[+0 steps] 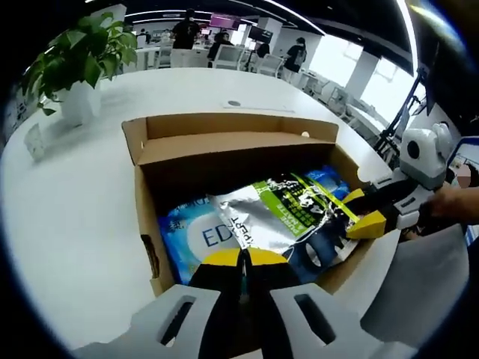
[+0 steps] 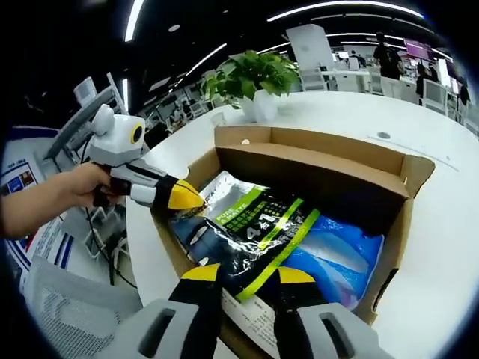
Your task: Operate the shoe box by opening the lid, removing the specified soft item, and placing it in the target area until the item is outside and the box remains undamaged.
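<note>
An open cardboard shoe box [image 1: 224,142] [image 2: 314,149] stands on a white table, its lid flap folded back. Inside, a silver, black and green foil bag [image 1: 284,209] [image 2: 247,232] lies tilted over a blue soft packet [image 1: 191,235] [image 2: 337,258]. My left gripper [image 1: 241,258] [image 2: 187,198] is shut, its yellow tips pinched at one end of the bag by the box wall. My right gripper [image 2: 247,275] [image 1: 359,213] is at the opposite wall, jaws apart, with the bag's edge lying between them.
A potted plant [image 1: 78,101] [image 2: 262,105] in a white pot stands on the table [image 1: 67,224] behind the box. A grey chair [image 1: 419,292] [image 2: 67,307] is beside the table's edge. A hand [image 2: 75,187] holds the left gripper. People stand far off.
</note>
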Available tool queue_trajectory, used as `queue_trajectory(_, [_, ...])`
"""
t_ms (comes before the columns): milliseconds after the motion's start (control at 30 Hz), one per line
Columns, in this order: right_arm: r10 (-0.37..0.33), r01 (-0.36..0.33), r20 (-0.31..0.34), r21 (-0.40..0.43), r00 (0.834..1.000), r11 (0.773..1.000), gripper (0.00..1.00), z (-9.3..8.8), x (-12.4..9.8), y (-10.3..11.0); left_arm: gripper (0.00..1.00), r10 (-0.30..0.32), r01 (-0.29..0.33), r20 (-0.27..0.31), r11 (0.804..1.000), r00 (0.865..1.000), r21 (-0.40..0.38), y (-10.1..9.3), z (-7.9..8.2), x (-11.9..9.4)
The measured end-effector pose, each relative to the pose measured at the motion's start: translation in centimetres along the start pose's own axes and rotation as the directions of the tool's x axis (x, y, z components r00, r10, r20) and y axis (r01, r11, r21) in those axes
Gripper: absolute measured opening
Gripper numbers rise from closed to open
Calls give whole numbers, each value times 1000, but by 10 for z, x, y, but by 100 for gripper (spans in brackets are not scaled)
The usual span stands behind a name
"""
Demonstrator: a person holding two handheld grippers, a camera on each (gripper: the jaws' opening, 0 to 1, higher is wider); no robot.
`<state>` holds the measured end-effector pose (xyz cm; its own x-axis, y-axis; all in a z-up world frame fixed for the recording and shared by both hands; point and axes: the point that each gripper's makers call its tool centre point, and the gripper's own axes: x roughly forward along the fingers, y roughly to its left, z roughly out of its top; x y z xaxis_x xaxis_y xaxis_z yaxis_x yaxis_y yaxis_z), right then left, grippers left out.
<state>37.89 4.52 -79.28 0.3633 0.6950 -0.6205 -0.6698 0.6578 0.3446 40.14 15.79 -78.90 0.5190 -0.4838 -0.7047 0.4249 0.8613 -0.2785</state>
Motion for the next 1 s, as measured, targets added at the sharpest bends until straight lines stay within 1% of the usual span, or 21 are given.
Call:
queue_trajectory(67, [-4, 4, 16, 15, 1000, 1000, 18, 3, -2, -1, 0, 0, 0, 6, 1000, 1000, -2, -1, 1, -2])
queue_trajectory(100, [-4, 4, 18, 19, 1000, 1000, 15, 3, -3, 0, 0, 0, 0, 7, 1000, 1000, -4, -1, 1, -2])
queue_trajectory(200, [-16, 16, 23, 11, 1000, 1000, 8, 4, -7, -1, 0, -2, 2, 12, 1000, 1000, -3, -3, 3, -5])
queue_trajectory(267, [-19, 19, 32, 10, 999, 1000, 6, 5, -9, -1, 0, -5, 5, 20, 1000, 1000, -9, -5, 4, -7])
queue_trajectory(400, [-20, 18, 72, 23, 997, 1000, 1, 14, -17, -2, 0, -6, 7, 39, 1000, 999, -25, -9, 9, -11])
queue_trajectory(533, [-15, 11, 100, 42, 995, 999, 0, 22, -25, -4, 0, -13, 18, 68, 998, 998, -66, -15, 18, -17])
queue_trajectory(667, [-8, 2, 122, 50, 993, 999, 0, 29, -35, -4, 0, -18, 23, 82, 998, 997, -64, -21, 24, -20])
queue_trajectory(767, [-20, 15, 137, 36, 990, 999, 0, 33, -44, -6, 0, -28, 34, 94, 998, 995, -60, -28, 31, -21])
queue_trajectory(1000, [-40, 34, 141, 47, 989, 998, 0, 34, -62, -15, 0, -50, 54, 96, 997, 994, -46, -45, 42, -17])
